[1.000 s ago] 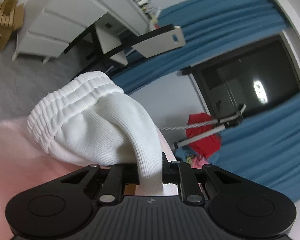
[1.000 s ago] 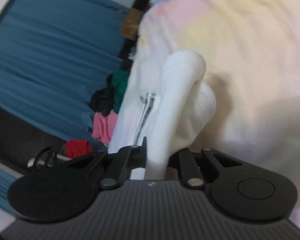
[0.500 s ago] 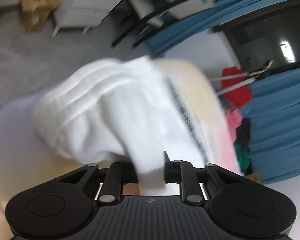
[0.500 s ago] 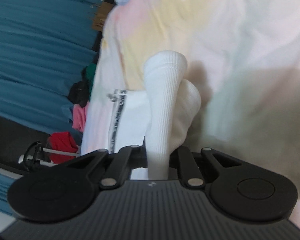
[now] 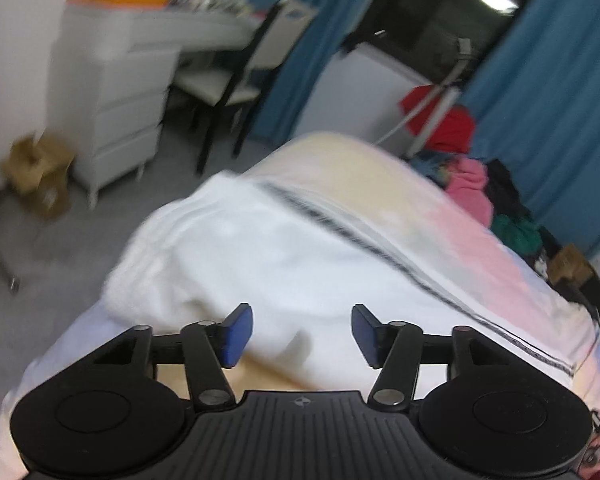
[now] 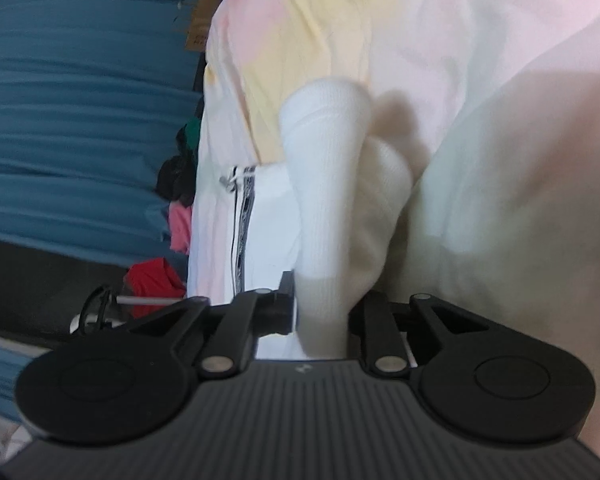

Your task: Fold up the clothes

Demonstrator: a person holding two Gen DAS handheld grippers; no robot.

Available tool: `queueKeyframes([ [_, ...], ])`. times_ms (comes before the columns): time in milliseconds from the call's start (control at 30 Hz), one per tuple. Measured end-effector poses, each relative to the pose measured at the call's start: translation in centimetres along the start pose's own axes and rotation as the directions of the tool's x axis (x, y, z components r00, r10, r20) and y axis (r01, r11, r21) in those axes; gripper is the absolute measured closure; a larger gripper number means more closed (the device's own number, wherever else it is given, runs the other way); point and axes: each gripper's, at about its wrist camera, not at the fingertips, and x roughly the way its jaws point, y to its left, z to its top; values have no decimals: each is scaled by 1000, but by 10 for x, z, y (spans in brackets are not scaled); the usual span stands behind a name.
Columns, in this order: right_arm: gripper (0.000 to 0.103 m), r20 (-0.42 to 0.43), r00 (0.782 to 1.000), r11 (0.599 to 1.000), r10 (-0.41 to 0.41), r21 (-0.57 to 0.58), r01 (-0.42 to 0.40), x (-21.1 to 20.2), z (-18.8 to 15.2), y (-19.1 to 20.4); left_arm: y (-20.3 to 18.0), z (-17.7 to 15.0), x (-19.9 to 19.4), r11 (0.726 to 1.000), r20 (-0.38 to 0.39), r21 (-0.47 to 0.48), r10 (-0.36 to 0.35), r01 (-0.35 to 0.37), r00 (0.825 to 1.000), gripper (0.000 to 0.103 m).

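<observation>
A white knitted garment with a black-striped side seam (image 5: 268, 256) lies on a bed with a pastel pink and yellow sheet (image 5: 480, 248). My left gripper (image 5: 302, 334) is open and empty just above its near edge, blue pads (image 5: 236, 334) apart. My right gripper (image 6: 322, 312) is shut on a ribbed white fold of the same garment (image 6: 324, 184), held up over the sheet (image 6: 480, 60). The striped seam also shows in the right wrist view (image 6: 244, 216).
A pile of coloured clothes (image 5: 484, 184) lies at the bed's far right, by blue curtains (image 5: 548, 100). A white drawer unit (image 5: 116, 100), a chair (image 5: 236, 80) and a cardboard box (image 5: 40, 172) stand on the grey floor to the left.
My left gripper has opened and let go of the white garment, which now lies flat on the bed. My right gripper still holds its fold and has moved slightly.
</observation>
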Motion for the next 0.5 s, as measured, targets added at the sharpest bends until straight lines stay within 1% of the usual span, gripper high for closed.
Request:
queueKeyframes([
  [67, 65, -9, 1000, 1000, 7, -30, -7, 3, -1, 4, -32, -5, 12, 999, 15, 50, -19, 18, 1000, 35],
  [100, 62, -10, 1000, 999, 10, -46, -10, 4, -2, 7, -48, -7, 18, 997, 22, 75, -29, 27, 999, 33],
  [133, 61, -8, 1000, 998, 13, -59, -13, 5, -3, 9, -64, -10, 24, 994, 28, 100, -39, 36, 999, 33],
  [300, 60, -5, 1000, 990, 17, -140, -17, 10, -4, 17, -143, -21, 54, 971, 58, 225, -91, 75, 994, 33],
  [400, 59, 14, 999, 986, 36, -161, -33, 15, -2, 18, -153, -38, 89, 954, 62, 296, -71, 50, 995, 32],
  [500, 59, 32, 998, 982, 55, -182, -48, 19, 0, 20, -160, -54, 125, 931, 68, 365, -50, 21, 996, 32],
])
